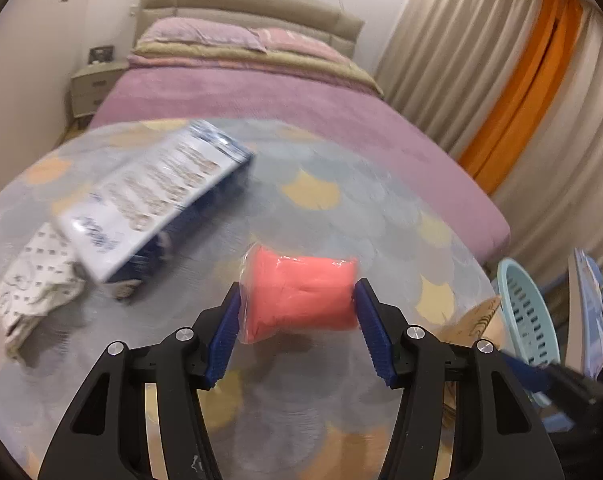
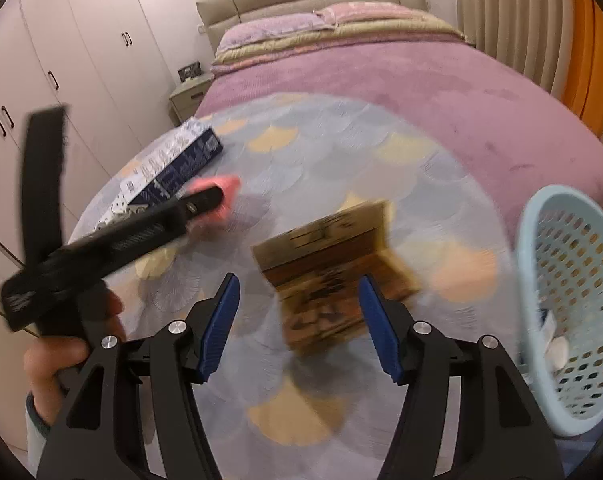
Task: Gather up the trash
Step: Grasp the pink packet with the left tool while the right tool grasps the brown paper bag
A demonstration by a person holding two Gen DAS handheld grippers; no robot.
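My left gripper [image 1: 297, 300] is shut on a pink plastic-wrapped packet [image 1: 299, 298] just above the patterned table [image 1: 341, 184]; the packet [image 2: 217, 196] also shows in the right wrist view past the left gripper's body. My right gripper [image 2: 299, 304] is open, its blue pads on either side of a brown printed box [image 2: 333, 268] that lies on the table; contact is not clear. A blue and white carton [image 1: 157, 196] and a crumpled patterned wrapper [image 1: 37, 280] lie at the left. A light blue perforated basket [image 2: 573, 308] stands at the right edge.
A bed with a purple cover [image 2: 441, 80] runs behind the table. White wardrobes [image 2: 61, 60] stand at the left, curtains [image 1: 501, 80] at the right. A nightstand [image 1: 89, 88] sits beside the bed. The basket [image 1: 529, 312] holds some small white items.
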